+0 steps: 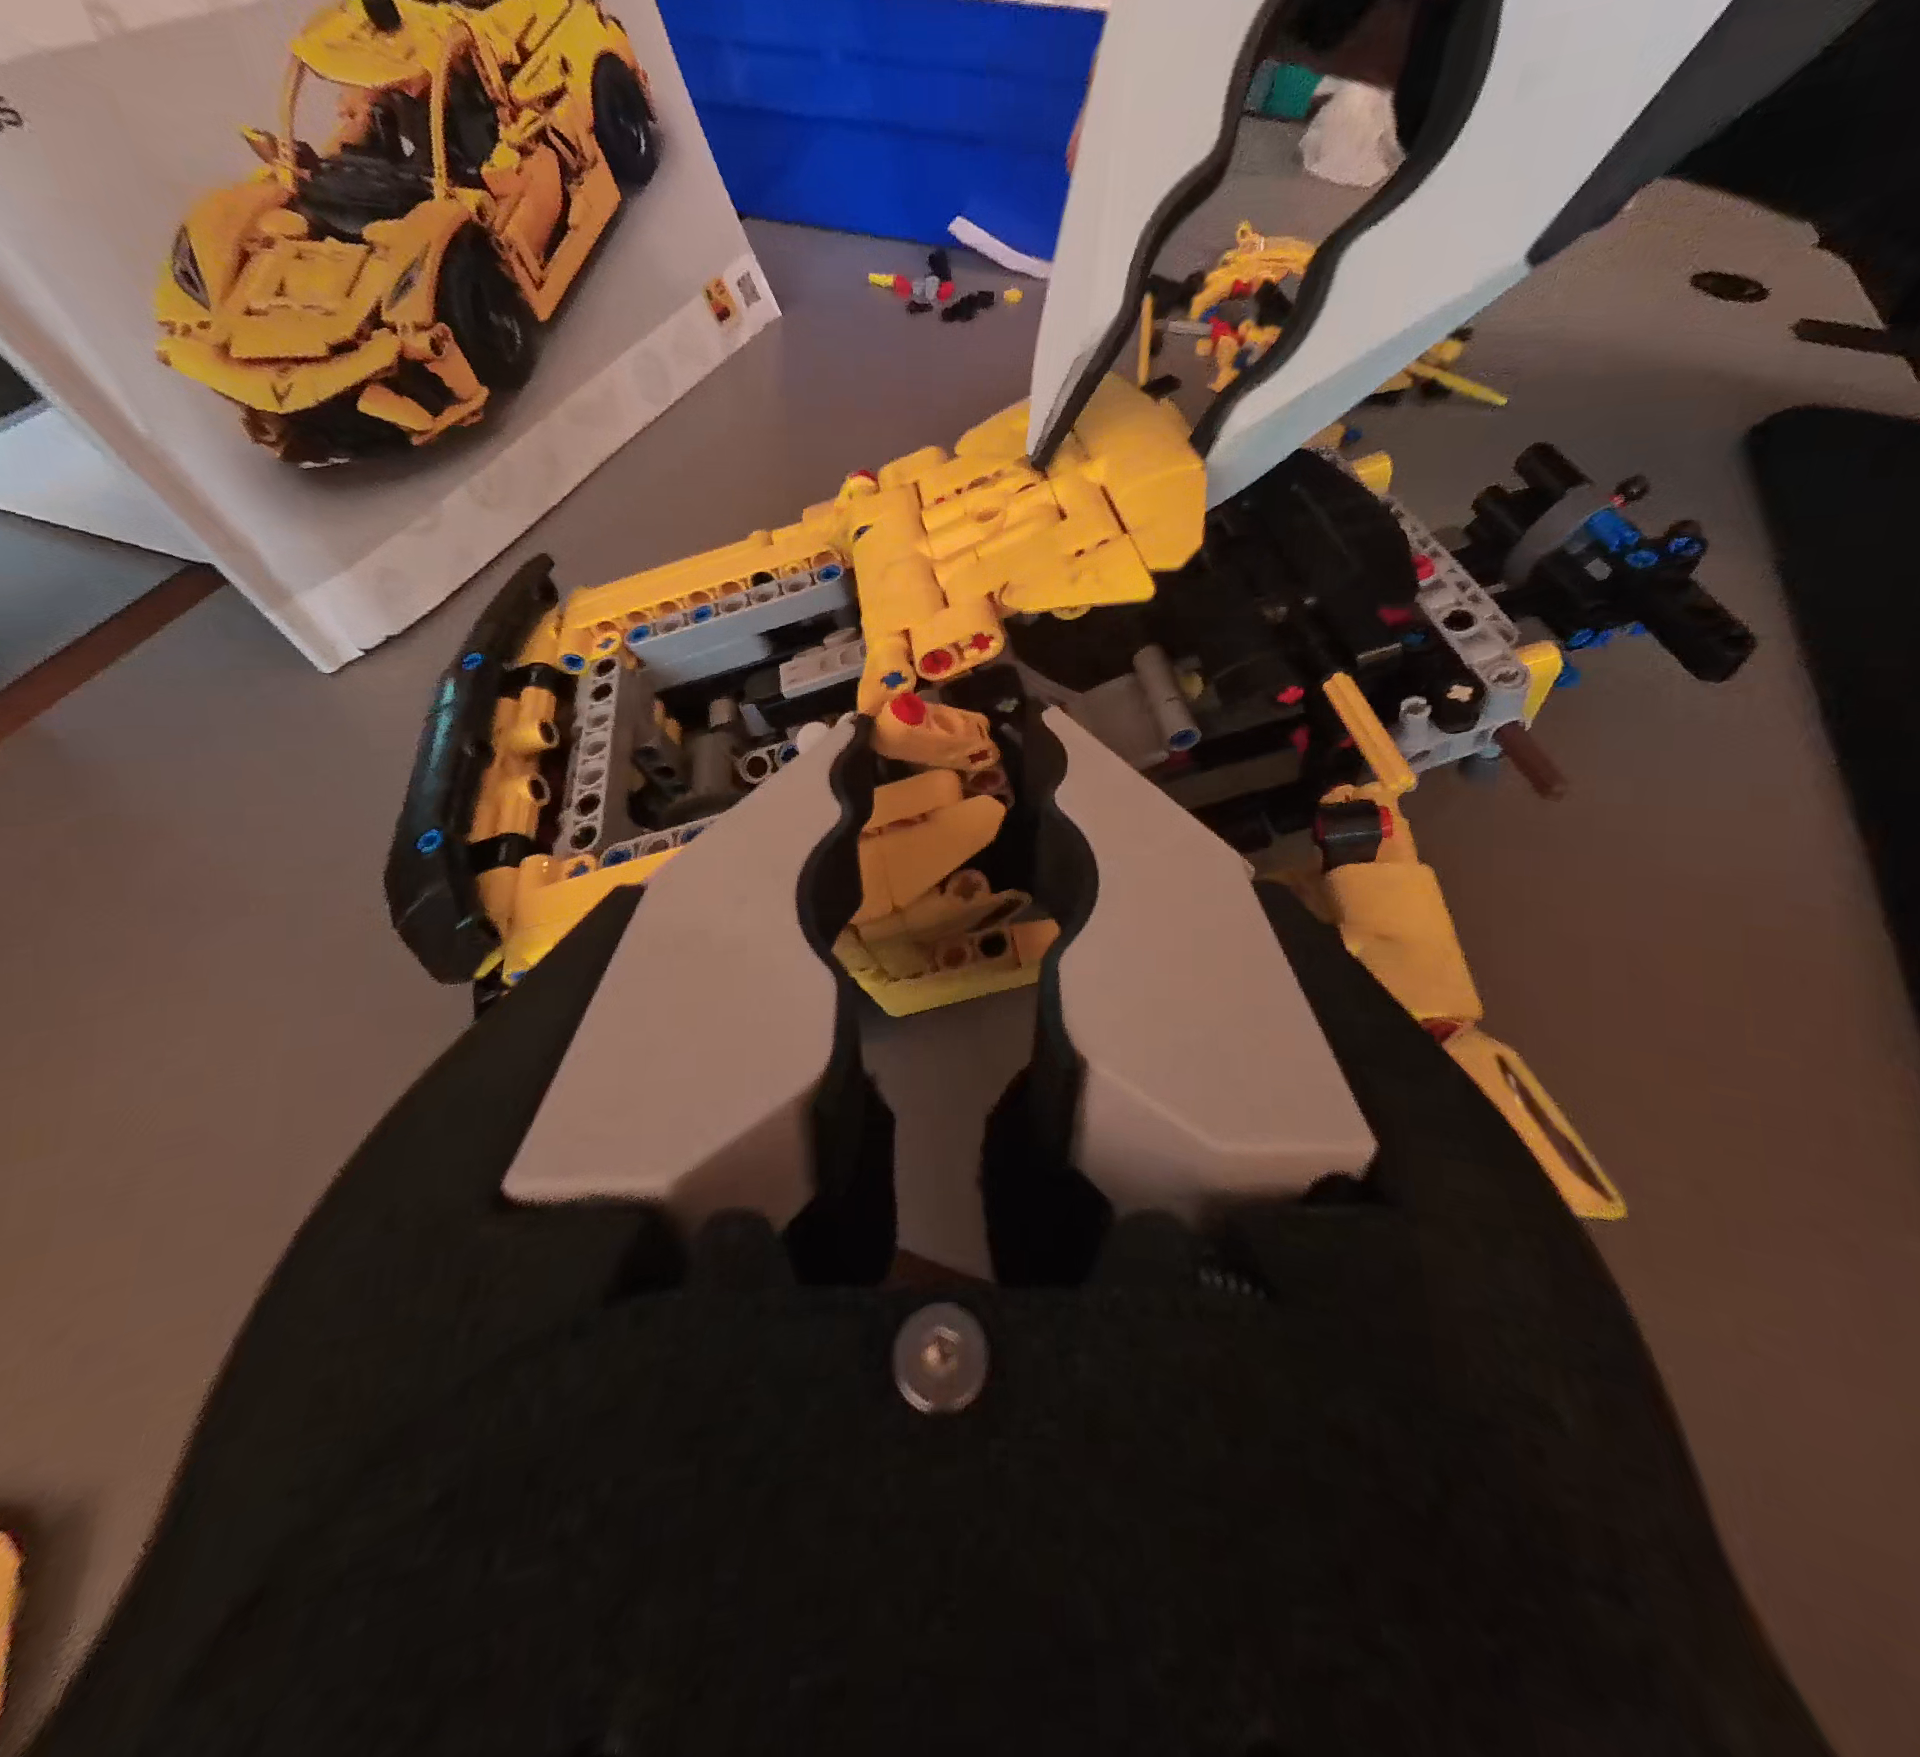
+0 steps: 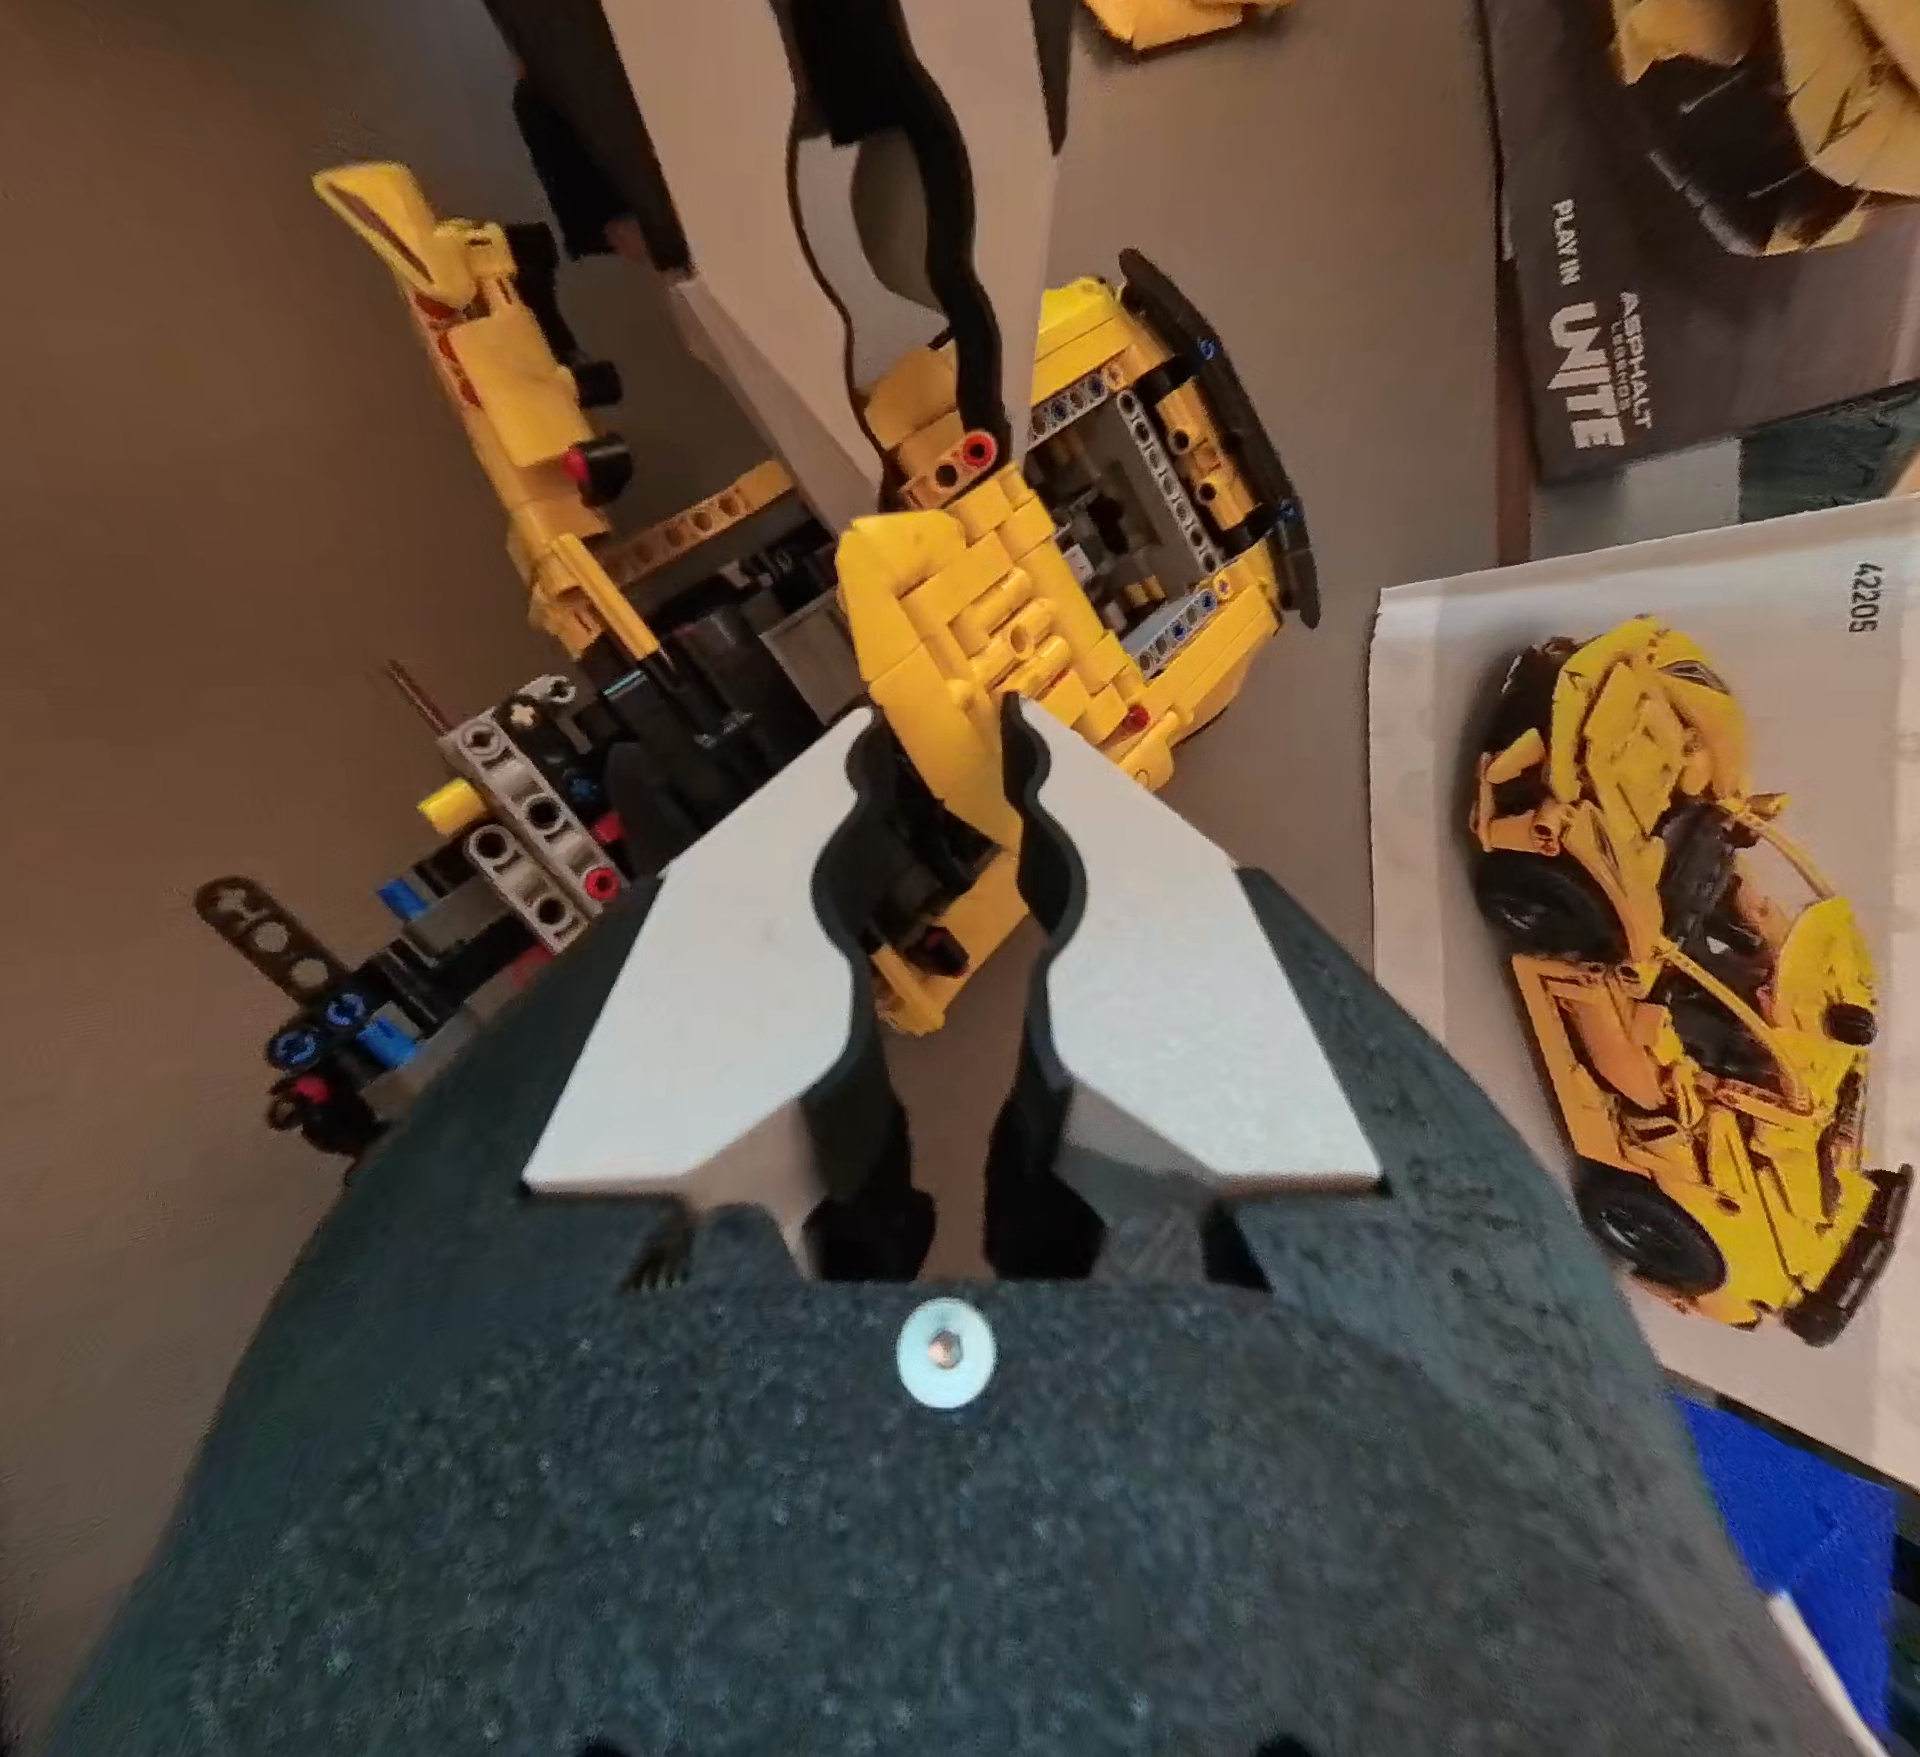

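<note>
The left gripper (image 1: 948, 720) is closing around a yellow fender piece (image 1: 940, 814) of the brick car (image 1: 935, 668); the right gripper (image 1: 1122, 450) is pinching its yellow panel (image 1: 1091, 512); the table (image 1: 208, 928) is carrying both.

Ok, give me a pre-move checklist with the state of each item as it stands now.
1. Left gripper grip: jaws closed on the yellow linkage at the near side of the car model. Ok.
2. Right gripper grip: jaws closed on the edge of the yellow fender panel. Ok.
3. Grippers clear of each other: apart, with the panel between them. Ok.
4. Model supported: it rests on the grey table. Ok.
5. Fender panel fully seated on the model: the joint is hidden. Cannot tell.
6. Loose small parts: lying beyond the model, away from both grippers. Ok.
</note>
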{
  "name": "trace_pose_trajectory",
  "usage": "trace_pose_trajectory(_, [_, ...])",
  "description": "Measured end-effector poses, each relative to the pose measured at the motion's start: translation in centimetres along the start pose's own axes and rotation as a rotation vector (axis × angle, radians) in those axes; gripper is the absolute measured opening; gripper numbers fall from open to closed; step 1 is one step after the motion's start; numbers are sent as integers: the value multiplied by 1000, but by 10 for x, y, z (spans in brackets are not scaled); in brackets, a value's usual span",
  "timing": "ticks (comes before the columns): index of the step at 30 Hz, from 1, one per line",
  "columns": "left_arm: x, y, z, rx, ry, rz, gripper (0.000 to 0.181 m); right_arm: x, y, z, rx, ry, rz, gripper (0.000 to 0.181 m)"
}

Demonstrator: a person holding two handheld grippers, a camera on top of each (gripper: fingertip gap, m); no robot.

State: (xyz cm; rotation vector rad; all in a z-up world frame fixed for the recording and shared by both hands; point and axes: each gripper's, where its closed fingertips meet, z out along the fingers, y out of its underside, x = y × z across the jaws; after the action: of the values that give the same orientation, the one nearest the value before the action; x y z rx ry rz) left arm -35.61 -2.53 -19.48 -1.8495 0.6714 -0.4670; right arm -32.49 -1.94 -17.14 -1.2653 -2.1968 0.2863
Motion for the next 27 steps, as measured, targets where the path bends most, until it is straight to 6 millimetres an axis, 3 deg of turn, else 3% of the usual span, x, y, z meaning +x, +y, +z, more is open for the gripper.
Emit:
trace_pose_trajectory(4, [5, 11, 3, -48, 7, 24, 27, -14, 8, 8, -56, 61, -61, 22])
trace_pose_trajectory(12, [12, 14, 0, -41, 98, -102, 25, -34, 8, 13, 82, 111, 73, 28])
trace_pose_trajectory(15, [13, 13, 0, -23, 127, -130, 24, -40, -8, 7, 215, 12, 267, 56])
trace_pose_trajectory(17, [13, 13, 0, -19, 128, -113, 23, -40, -15, 12, 263, 11, 295, 64])
trace_pose_trajectory(19, [14, 13, 0, -20, 125, -92, 23, -33, -8, 30, 187, 166, 171, 64])
trace_pose_trajectory(21, [13, 13, -1, -19, 114, -65, 23, -21, -11, 34, 174, 349, 31, 48])
trace_pose_trajectory(27, [10, 13, -1, -15, 109, -38, 22, -15, -9, 37, 174, 360, 77, 41])
